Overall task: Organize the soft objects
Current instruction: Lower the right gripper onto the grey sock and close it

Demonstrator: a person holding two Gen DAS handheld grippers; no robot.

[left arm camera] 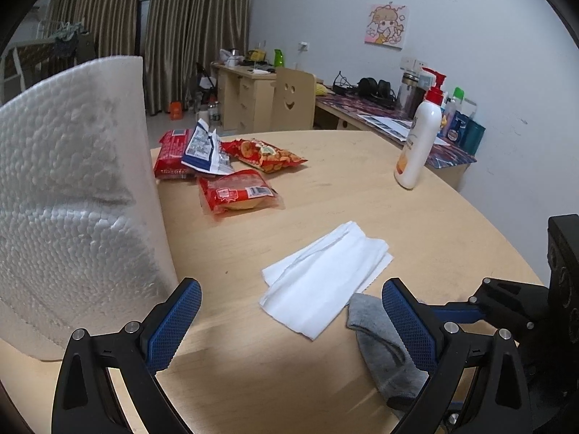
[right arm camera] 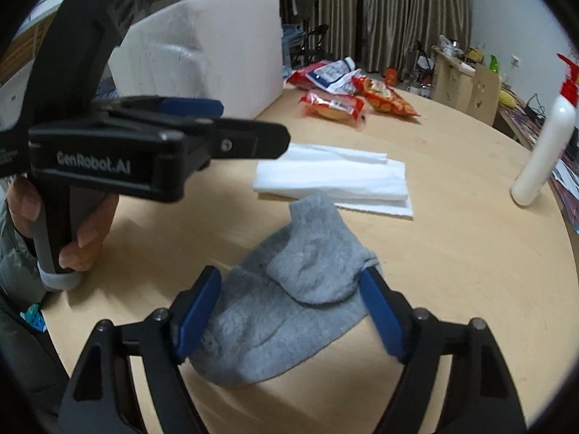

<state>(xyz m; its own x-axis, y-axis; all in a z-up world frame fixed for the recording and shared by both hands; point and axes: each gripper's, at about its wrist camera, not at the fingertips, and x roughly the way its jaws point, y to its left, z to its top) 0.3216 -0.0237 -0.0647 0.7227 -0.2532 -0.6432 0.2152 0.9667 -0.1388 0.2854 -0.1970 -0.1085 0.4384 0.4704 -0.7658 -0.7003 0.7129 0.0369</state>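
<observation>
The right gripper [right arm camera: 289, 311] is spread wide around the grey sock [right arm camera: 289, 296], nothing gripped; it should be closed squarely on the folded layers. The left gripper [left arm camera: 291, 320] is held open and empty, tissue [left arm camera: 325, 278] at its twelve o'clock.

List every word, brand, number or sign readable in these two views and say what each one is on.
"GenRobot.AI": on the body of the left gripper, seen in the right wrist view.
Snack packets: printed labels and a barcode, too small to read.
White pump bottle: orange label print, blurred.
Cartoon poster on the wall: no legible words.
Grey sock, folded tissue: no text.
</observation>
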